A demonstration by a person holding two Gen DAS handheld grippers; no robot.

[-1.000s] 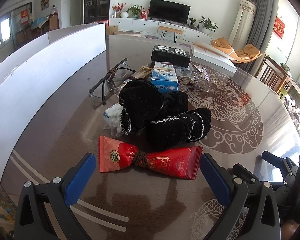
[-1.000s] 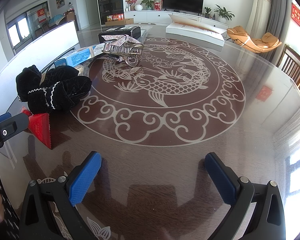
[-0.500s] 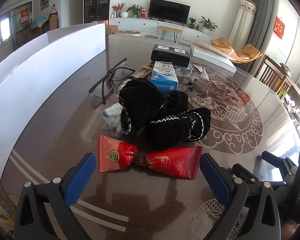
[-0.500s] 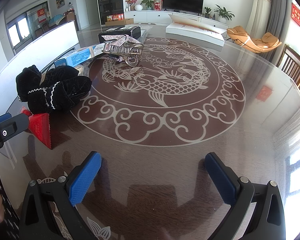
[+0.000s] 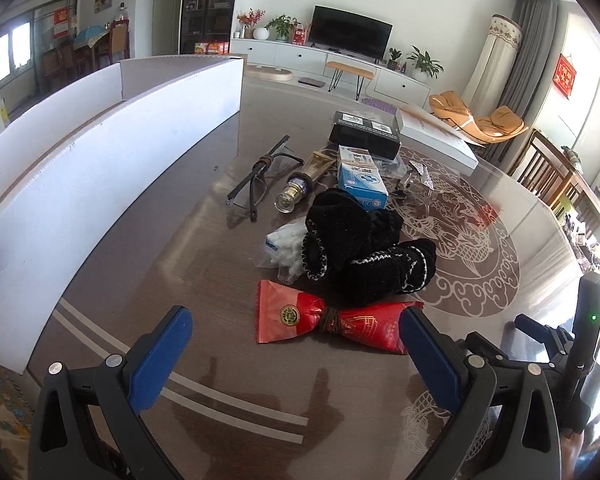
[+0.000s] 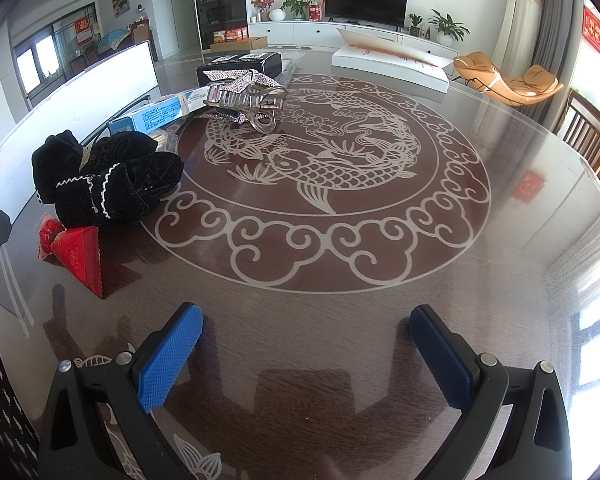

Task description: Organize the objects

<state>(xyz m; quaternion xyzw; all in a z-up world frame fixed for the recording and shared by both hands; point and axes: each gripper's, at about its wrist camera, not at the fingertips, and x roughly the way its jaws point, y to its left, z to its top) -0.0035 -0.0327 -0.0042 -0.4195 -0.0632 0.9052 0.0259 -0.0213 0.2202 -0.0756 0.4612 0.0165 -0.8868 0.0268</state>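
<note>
Left gripper (image 5: 296, 330) spread wide, holding nothing, just short of the red snack packet (image 5: 332, 320); its right pad overlaps the packet's end in view, contact unclear. Black velvet scrunchie (image 5: 364, 252) sits right behind the packet, touching it; cotton swab bag (image 5: 284, 242) behind-left, blue box (image 5: 362, 178) farther back. Right gripper (image 6: 306, 332) also spread, empty, over bare table (image 6: 480, 280), well right of the packet (image 6: 76, 252).

Left tool (image 5: 296, 332) and right tool (image 6: 306, 330): black plastic frames, silver screws, ribbed blue finger pads (image 6: 168, 358).
</note>
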